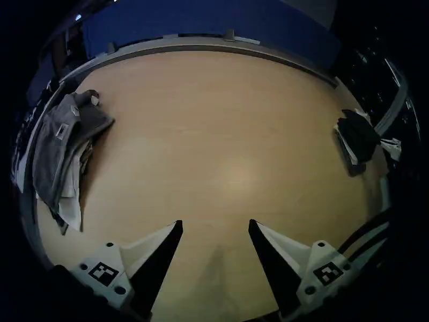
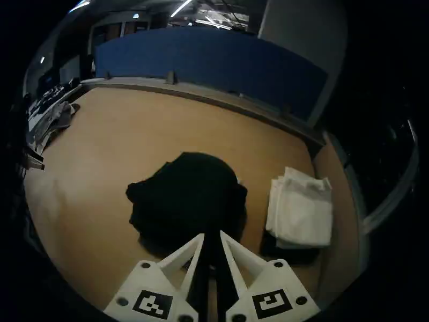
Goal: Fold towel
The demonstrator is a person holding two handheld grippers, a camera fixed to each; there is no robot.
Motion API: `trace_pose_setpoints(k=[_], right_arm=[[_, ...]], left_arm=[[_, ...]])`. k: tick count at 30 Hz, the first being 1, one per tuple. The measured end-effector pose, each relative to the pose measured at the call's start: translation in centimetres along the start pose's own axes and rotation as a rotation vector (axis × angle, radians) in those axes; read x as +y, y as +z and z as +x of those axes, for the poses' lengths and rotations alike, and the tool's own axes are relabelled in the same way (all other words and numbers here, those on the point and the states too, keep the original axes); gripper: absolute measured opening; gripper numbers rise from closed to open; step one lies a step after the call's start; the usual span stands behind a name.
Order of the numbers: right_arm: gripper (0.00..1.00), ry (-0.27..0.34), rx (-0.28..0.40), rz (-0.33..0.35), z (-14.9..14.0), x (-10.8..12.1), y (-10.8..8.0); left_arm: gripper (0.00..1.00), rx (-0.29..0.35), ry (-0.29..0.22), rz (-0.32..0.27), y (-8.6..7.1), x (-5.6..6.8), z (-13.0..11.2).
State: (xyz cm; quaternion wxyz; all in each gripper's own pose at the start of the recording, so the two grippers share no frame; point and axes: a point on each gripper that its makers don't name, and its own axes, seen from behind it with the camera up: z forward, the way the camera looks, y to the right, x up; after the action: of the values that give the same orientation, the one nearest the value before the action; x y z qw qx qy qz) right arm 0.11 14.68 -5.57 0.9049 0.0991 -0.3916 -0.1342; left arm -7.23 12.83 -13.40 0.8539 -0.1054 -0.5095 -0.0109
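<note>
A folded black towel [image 2: 185, 196] lies in a rounded heap on the wooden table [image 2: 118, 139]. My right gripper [image 2: 212, 234] sits at its near edge, fingers almost together and pinched on the dark fabric. Beside it on the right rests a folded white towel [image 2: 300, 206] on top of something dark. My left gripper [image 1: 215, 225] hovers open over bare wood with nothing between its fingers. In the left gripper view the black towel [image 1: 358, 134] sits far to the right, and a loose pile of grey and white towels [image 1: 61, 150] lies at the table's left edge.
A blue partition [image 2: 214, 59] runs along the table's far edge behind a raised rim [image 1: 214, 43]. The grey towel pile [image 2: 51, 121] also appears far left in the right gripper view. Bare wood [image 1: 225, 134] stretches between the pile and the folded towels.
</note>
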Motion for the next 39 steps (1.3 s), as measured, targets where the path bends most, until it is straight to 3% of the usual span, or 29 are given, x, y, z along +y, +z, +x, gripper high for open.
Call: trace_pose_setpoints(k=[9,17,19,23,31,39], right_arm=[[0.05,0.115,-0.049,-0.045,-5.1,0.7,1.7],[0.07,0.169,-0.048,-0.066,-6.2,0.4,2.8],[0.13,0.171,-0.044,-0.074,-6.1,0.6,2.6],[0.45,0.171,-0.035,-0.104,-6.0,1.0,2.0],[0.89,0.171,0.003,-0.155,-5.3,1.6,0.6],[0.91,0.168,0.0,-0.203,-5.5,2.5,0.0]], left_arm=[[0.91,0.001,0.01,0.008,0.0,0.2,-0.1],[0.91,0.001,0.018,0.007,-0.1,0.6,-0.1],[0.91,0.002,0.019,0.006,-0.1,0.6,0.0],[0.91,0.004,0.021,0.006,-0.3,0.7,0.2],[0.91,0.009,0.022,0.003,-0.4,0.8,0.4],[0.91,0.014,0.023,0.0,-0.6,0.9,0.7]])
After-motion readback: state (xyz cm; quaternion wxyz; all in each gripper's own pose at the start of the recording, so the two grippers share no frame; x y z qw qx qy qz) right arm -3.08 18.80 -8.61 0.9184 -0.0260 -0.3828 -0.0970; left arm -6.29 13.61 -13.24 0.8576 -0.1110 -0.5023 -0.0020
